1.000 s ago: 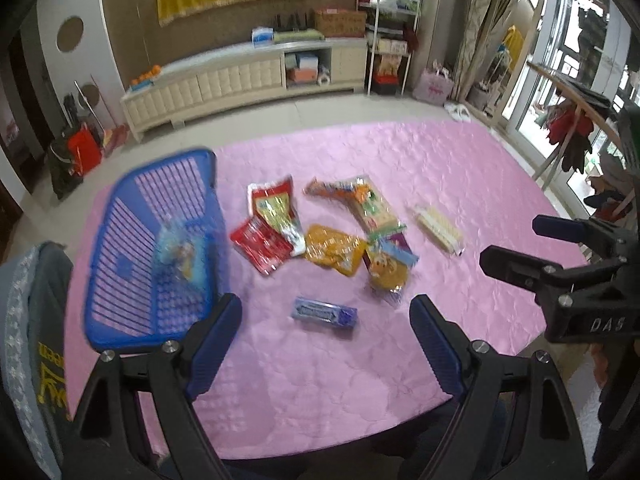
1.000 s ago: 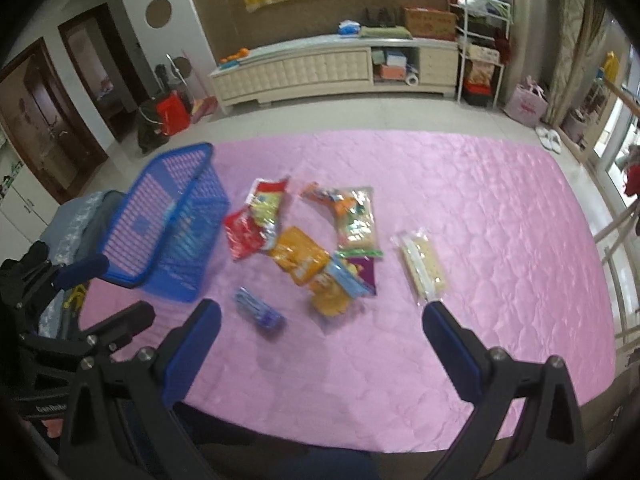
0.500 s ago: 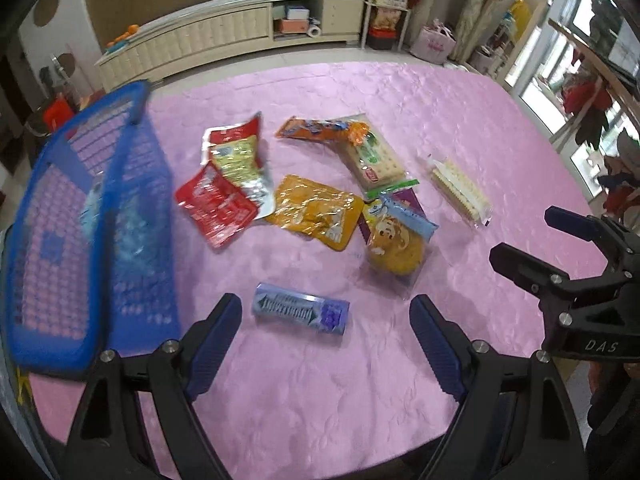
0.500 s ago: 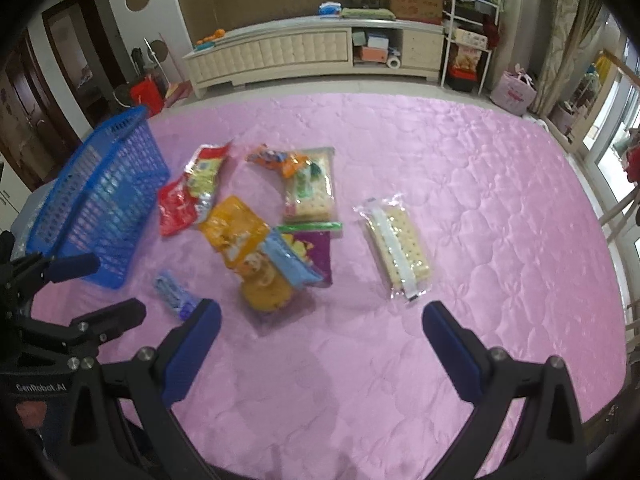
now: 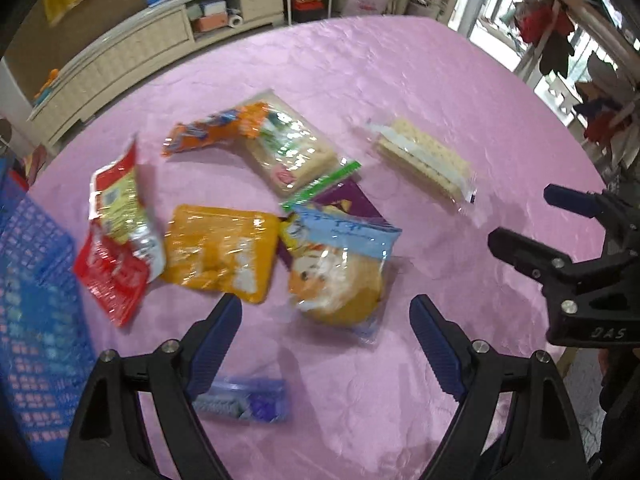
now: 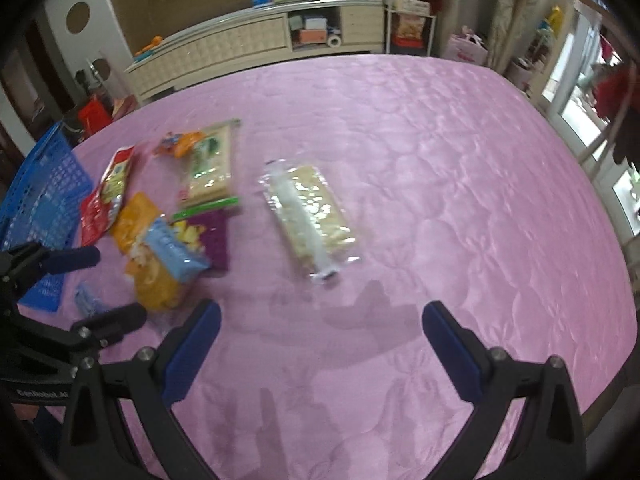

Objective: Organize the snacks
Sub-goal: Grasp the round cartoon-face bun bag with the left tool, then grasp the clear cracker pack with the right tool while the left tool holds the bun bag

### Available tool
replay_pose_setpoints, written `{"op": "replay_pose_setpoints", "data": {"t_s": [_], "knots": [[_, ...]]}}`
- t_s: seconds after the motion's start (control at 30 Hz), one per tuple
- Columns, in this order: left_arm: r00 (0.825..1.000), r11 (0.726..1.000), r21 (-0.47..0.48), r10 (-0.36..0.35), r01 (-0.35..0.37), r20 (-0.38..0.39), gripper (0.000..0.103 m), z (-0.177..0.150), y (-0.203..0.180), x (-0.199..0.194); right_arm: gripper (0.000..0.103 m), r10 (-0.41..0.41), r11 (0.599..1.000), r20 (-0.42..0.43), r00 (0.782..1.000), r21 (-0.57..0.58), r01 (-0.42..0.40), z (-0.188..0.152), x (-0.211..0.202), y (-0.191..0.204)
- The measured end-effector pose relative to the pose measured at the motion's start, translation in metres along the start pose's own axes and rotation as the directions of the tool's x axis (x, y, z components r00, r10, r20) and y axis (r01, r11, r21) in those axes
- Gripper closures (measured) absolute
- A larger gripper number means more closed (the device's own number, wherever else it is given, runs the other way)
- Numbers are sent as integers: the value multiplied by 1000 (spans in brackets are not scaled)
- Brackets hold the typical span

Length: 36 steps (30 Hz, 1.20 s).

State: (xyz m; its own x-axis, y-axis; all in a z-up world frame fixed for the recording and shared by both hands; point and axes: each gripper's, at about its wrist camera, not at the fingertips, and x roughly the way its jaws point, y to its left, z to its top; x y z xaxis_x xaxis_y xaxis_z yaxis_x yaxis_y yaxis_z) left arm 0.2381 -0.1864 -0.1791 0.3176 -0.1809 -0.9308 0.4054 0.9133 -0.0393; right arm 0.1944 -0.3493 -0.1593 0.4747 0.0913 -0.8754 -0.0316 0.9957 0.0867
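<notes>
Several snack packets lie on the pink quilted cloth (image 6: 440, 160). My left gripper (image 5: 326, 322) hangs open, nothing between its fingers, just short of a clear bag holding a round yellow cake (image 5: 340, 280). A purple gum pack (image 5: 244, 398) lies under its left finger. An orange packet (image 5: 220, 252), a red packet (image 5: 114, 280) and a cracker pack (image 5: 292, 148) lie further out. My right gripper (image 6: 320, 324) is open and empty, a little short of a clear cracker pack (image 6: 310, 216). The blue basket (image 5: 32, 312) stands at the left.
A long cream cabinet (image 6: 248, 40) and a shelf rack (image 6: 412, 12) stand beyond the table. Wooden chairs with clothes (image 5: 560, 40) are at the right. The right gripper's black frame (image 5: 576, 276) shows at the left wrist view's right edge.
Both grippers came down closer to the table and the snacks look larger. The gum pack slid from ahead of the left fingers to beneath them. Both stayed open.
</notes>
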Motion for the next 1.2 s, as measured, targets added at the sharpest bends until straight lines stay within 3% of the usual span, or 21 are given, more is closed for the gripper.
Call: {"op": "replay_pose_setpoints", "data": {"t_s": [0.27,0.33,0.4,0.5,0.77,1.0,1.07,1.2], "knots": [[1000,999,43,13,-12,-22,19,13,-7,25,1,12,1000,5,1000,24,-13,-5,7,-11],[999,998,56,22,-20,-29,26,14,-10,31,1,17,1000,6,1000,23,-17,-6,7,-12],[998,998,53,22,-18,-60,39,14,-9,39,1,27,999,10,1000,19,-28,-6,7,-12],[999,999,46,6,-4,-38,50,14,-8,40,1,33,999,16,999,5,-33,-6,6,-12],[999,1000,-19,3,-3,49,51,2,-4,13,1,69,992,39,997,-105,-64,4,5,-1],[992,997,-40,68,-63,111,52,14,2,2,1,102,969,36,994,-228,-91,27,19,13],[989,994,-77,82,-73,124,52,16,10,0,4,133,968,14,991,-214,-127,34,29,10],[983,990,-117,95,-78,154,52,24,14,-1,17,115,966,-5,993,-231,-113,43,49,8]]}}
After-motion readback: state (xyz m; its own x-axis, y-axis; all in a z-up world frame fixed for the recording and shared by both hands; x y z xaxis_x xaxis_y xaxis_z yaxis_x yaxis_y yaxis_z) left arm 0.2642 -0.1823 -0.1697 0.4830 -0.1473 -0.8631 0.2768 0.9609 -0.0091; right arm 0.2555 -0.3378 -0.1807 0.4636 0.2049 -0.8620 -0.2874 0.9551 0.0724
